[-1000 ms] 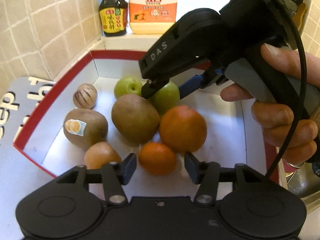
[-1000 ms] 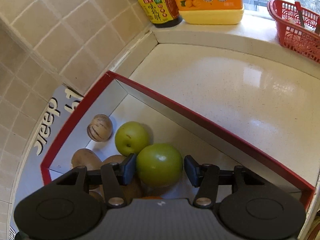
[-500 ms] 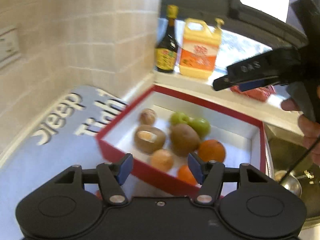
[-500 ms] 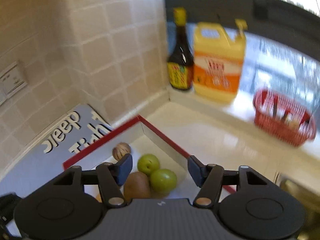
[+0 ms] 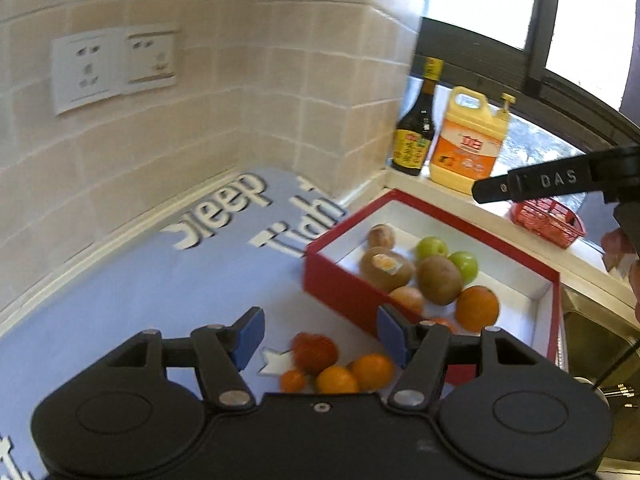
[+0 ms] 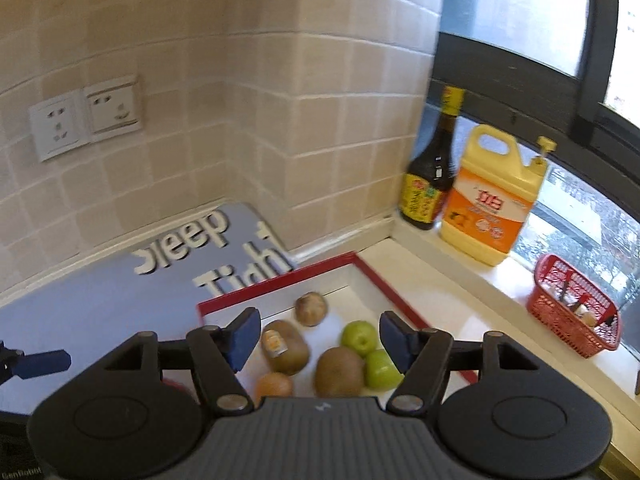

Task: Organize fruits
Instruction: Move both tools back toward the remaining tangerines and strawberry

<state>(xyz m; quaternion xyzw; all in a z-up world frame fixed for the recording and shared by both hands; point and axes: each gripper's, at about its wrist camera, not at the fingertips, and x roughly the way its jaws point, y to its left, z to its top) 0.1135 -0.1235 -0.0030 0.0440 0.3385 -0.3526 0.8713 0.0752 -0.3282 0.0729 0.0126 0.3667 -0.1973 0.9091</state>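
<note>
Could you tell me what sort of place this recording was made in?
Most likely a home kitchen counter: tiled walls with wall sockets, a dark sauce bottle and a yellow detergent jug on the window ledge, and what looks like a steel sink beside the red fruit box.

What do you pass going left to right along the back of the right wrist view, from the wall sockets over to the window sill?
Wall sockets → dark sauce bottle → yellow detergent jug → red plastic basket.
</note>
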